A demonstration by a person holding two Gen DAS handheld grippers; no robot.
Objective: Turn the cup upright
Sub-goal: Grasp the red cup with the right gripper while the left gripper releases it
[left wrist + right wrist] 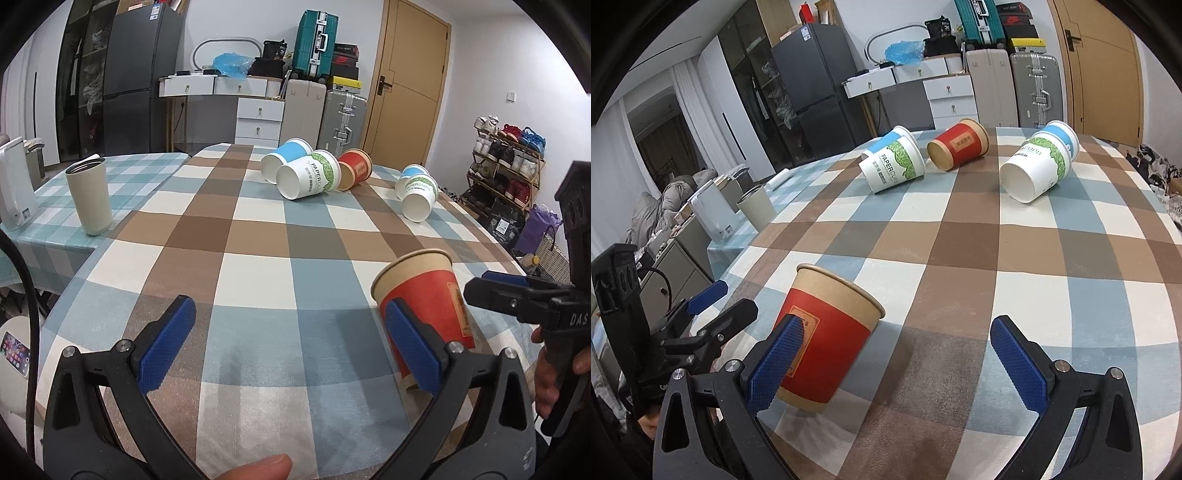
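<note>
1. The surface, under a checked cloth, fills the lower half of both views. Five cups lie tipped at the top: a blue, green and red cluster upper centre of the right view, and a green and blue pair upper right.
2. The red cup stands mouth up, low and left of centre in the right view and lower right in the left view. It looks slightly tilted, though the lens may be the cause.
3. The right gripper has its fingers spread wide; the left pad lies over the cup's wall, contact unclear, and the other pad stands well clear.
4. The left gripper is likewise spread, nothing between its pads; the cup sits just behind its right pad.
5. This cup looks done. To finish well, I'd draw the right gripper straight back, without brushing the wall; paper this light would topple.
6. For the next cup, I'd pinch mid-wall, lightly, so the rim keeps its shape.
</note>
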